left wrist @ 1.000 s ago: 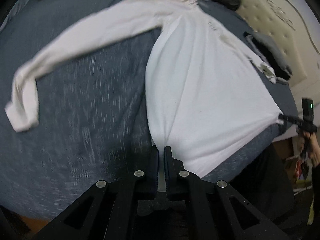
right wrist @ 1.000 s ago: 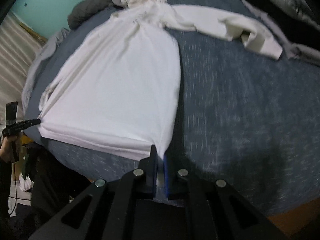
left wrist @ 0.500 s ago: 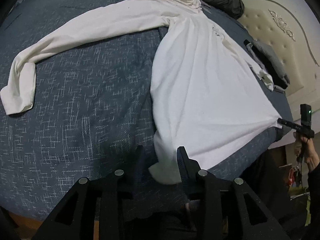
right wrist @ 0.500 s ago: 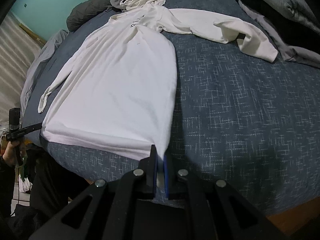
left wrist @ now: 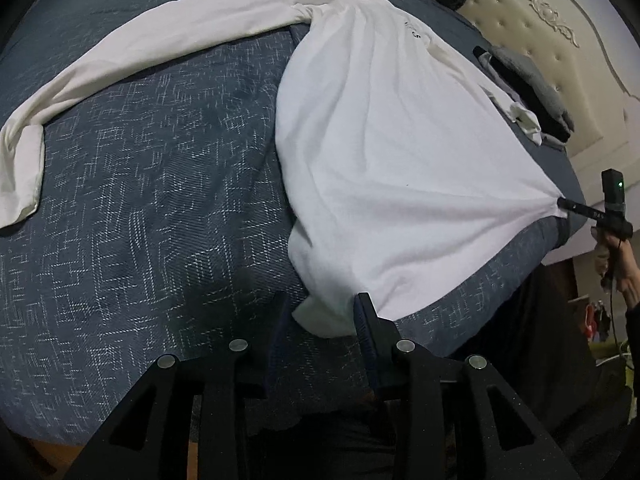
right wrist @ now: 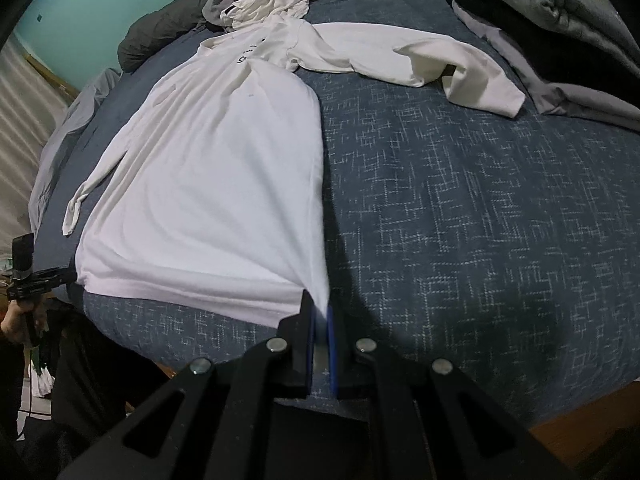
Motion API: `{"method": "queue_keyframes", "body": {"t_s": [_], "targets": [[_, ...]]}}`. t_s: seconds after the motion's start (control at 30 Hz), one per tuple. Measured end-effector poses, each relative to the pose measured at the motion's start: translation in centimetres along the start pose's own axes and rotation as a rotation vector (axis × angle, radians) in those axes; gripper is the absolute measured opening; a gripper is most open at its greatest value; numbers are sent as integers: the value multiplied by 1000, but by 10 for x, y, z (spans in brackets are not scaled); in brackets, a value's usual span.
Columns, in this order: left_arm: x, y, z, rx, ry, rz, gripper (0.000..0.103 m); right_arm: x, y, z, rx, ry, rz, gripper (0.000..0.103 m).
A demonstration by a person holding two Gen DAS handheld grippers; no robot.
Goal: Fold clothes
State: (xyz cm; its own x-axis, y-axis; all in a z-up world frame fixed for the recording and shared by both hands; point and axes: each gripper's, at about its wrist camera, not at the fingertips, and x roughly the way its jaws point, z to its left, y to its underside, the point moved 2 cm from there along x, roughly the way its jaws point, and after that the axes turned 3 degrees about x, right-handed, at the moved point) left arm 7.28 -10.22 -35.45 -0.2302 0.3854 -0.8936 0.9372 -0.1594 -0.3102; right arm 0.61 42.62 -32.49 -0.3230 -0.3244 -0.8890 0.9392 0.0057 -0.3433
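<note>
A white long-sleeved shirt [left wrist: 392,152] lies spread on the dark blue bedspread [left wrist: 140,200], collar far, hem near. My left gripper [left wrist: 322,312] stands open over the near hem corner, which lies slack on the bed between its fingers. One sleeve [left wrist: 120,64] stretches away to the left. My right gripper [right wrist: 319,314] is shut on the other hem corner of the shirt [right wrist: 208,184] and pulls it taut. In the left wrist view the right gripper [left wrist: 562,203] pinches that corner at the bed's edge. The left gripper [right wrist: 68,277] shows at the far left of the right wrist view.
Grey clothes [right wrist: 560,20] are heaped at the right of the bed and a dark duvet [right wrist: 160,32] lies beyond the collar. A padded headboard [left wrist: 560,40] rises behind folded grey garments [left wrist: 528,76]. The bed's wooden edge [right wrist: 580,420] is just below me. A hand [left wrist: 616,264] holds the right gripper.
The left gripper's jaws have opened and let go of the hem corner, which now lies on the bed. The right gripper has stayed shut on its corner.
</note>
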Motion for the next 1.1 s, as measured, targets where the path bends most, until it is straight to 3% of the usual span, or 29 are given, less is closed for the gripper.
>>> {"method": "queue_keyframes", "body": {"t_s": [0.07,0.13,0.17,0.57,0.8,0.9,1.1], "targets": [[0,1,-2,13,-3,4,29,-1,1,0,-1,-7,-1,5],[1,1,-6,27,-4,9,7,-2,2,0,-2,-15,-4,5],[0,0,-8,36,-7,8,2,-4,2,1,-2,-20,-8,5],[-65,-2,-14,52,-28,-39,2,-40,2,16,-47,-55,-49,5],[-40,8,5,-38,4,13,2,-6,23,-2,-2,-11,25,5],[-39,8,14,-63,-23,-4,10,-8,23,-6,7,-7,22,5],[-31,8,21,-68,-11,-12,14,-23,13,-21,74,-40,-23,5]]}}
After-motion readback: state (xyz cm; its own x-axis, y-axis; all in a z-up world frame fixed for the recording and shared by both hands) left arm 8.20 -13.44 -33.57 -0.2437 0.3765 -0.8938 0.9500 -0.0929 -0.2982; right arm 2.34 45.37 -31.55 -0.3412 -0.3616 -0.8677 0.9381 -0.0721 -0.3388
